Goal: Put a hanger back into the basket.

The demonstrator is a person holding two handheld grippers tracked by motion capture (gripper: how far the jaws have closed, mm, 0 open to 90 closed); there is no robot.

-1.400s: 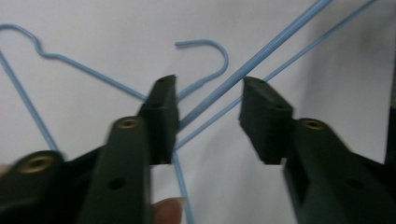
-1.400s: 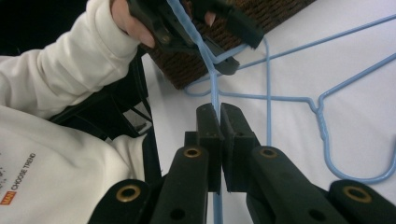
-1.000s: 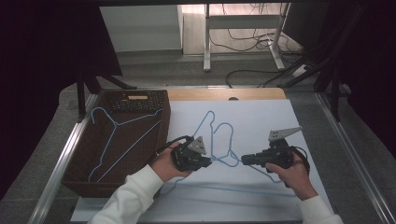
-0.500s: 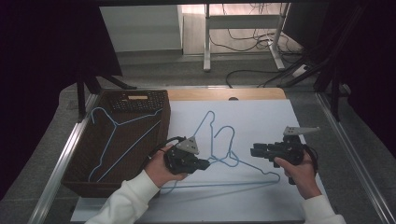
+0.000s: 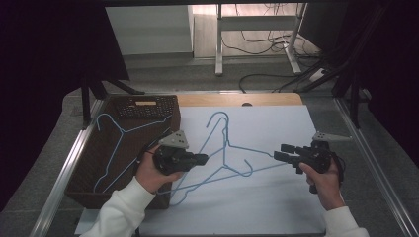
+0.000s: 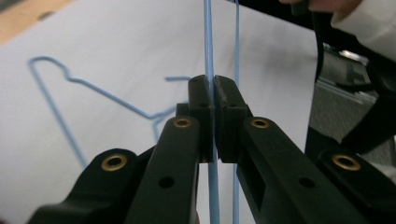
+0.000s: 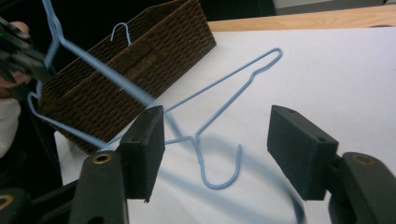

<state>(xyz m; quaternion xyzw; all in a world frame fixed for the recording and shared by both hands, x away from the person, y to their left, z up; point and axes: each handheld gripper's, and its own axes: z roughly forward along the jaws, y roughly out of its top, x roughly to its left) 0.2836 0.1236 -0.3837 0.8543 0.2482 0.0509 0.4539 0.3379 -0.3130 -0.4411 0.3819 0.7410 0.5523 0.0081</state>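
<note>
Left gripper (image 5: 201, 159): jaws clamped on blue wire hanger (image 6: 208, 46), which we hold raised beside the wicker basket (image 5: 89, 163). Right gripper (image 7: 215, 149): jaws just opening, gripping nothing. Second hanger (image 7: 224, 100) flat on our white surface (image 5: 276, 207).

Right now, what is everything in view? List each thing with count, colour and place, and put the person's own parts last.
Wire hangers: three, light blue; one in the basket, one flat on the sheet, one held hanger raised off the sheet at its left end.
Basket: one, dark brown wicker, left of the sheet.
Sheet: one, white, covering the table.
Table: one, wooden edge at the far side.
Floor cables: several, dark, beyond the table.
Left gripper: one, black, shut on the held hanger's wire.
Right gripper: one, black, jaws just been opening, pads off the wire between them.
Hands: two, white sleeves, entering from the bottom.
</note>
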